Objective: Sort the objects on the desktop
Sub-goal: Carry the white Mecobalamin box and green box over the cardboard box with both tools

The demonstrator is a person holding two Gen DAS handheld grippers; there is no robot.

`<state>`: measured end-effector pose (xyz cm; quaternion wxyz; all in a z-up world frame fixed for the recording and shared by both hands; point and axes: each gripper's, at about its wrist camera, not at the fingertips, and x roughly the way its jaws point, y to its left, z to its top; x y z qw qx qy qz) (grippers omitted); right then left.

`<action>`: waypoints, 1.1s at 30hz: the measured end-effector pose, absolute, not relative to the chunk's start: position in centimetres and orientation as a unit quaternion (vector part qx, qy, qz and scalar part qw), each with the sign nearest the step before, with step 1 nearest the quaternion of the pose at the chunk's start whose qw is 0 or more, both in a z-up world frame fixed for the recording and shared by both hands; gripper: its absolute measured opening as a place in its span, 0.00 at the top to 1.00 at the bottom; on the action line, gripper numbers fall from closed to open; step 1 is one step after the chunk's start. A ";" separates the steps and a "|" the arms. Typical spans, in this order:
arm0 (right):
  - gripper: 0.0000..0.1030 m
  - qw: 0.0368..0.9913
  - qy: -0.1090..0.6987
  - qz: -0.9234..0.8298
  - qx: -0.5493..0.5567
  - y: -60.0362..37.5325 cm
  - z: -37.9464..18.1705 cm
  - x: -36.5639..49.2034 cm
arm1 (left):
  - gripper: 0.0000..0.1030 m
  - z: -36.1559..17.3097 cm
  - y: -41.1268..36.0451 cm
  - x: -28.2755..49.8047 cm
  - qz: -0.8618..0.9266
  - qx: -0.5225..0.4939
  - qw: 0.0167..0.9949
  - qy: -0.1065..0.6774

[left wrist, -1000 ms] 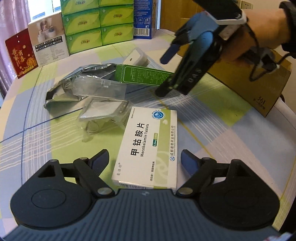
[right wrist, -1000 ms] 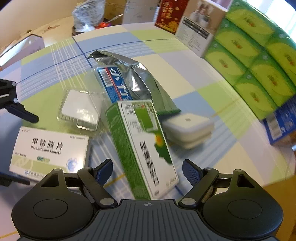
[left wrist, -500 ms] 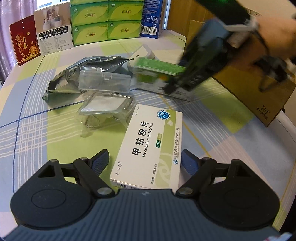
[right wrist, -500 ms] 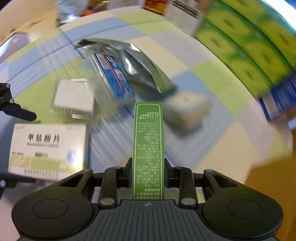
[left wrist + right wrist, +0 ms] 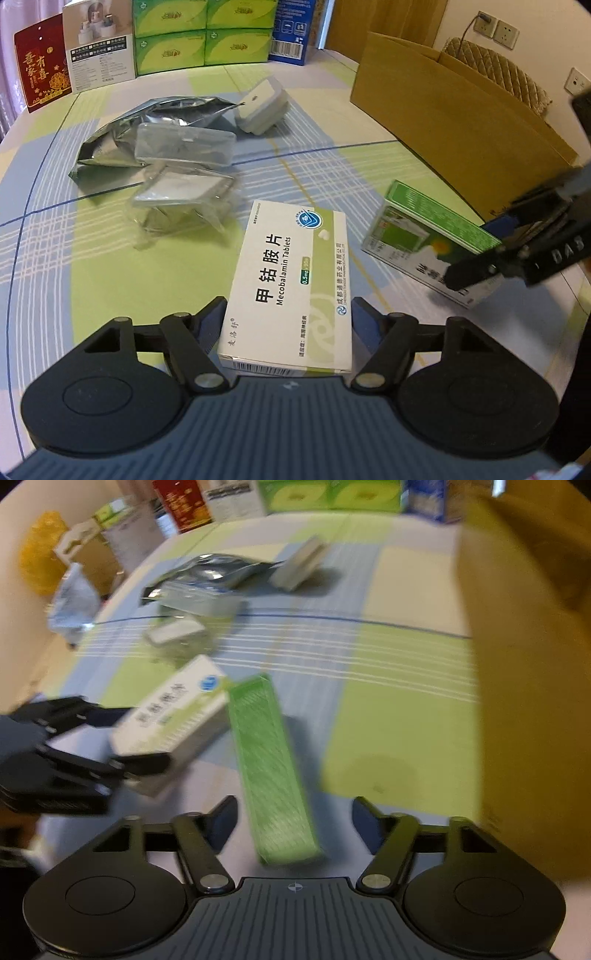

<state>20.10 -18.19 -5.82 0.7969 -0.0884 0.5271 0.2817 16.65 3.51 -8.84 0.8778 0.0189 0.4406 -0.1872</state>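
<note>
Left tongs point(image 5: 288, 314) spread wide, right tongs point(image 5: 293, 821) spread wide, low over table

Left gripper point(image 5: 288, 314): black linkage arms, dark blue finger pads point(image 5: 212, 314), silver round pivot screws, two black round housings with recessed discs, grey-blue ribbed body with small white mark at centre.

Right gripper point(image 5: 293, 821): same build; black arms, dark blue pads point(image 5: 221, 821), silver pivot screws, twin round black housings, ribbed grey-blue body bearing white crosshair mark. Seen from left wrist view: black side plate with white lettering "DAS", small screws along linkage, blue pad. Picture blurred in right wrist view.
</note>
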 end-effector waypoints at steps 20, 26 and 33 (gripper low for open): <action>0.44 0.843 0.370 0.323 -0.218 -15.0 -7.9 16.2 | 0.29 -9.2 1.0 16.8 -0.182 0.084 0.891 0.407; 0.63 0.841 0.369 0.328 -0.222 -14.1 -8.3 17.1 | 0.30 -9.9 0.7 17.2 -0.180 0.093 0.888 0.413; 0.73 0.839 0.387 0.317 -0.213 -13.8 -8.3 17.2 | 0.35 -10.2 0.6 17.2 -0.180 0.089 0.886 0.418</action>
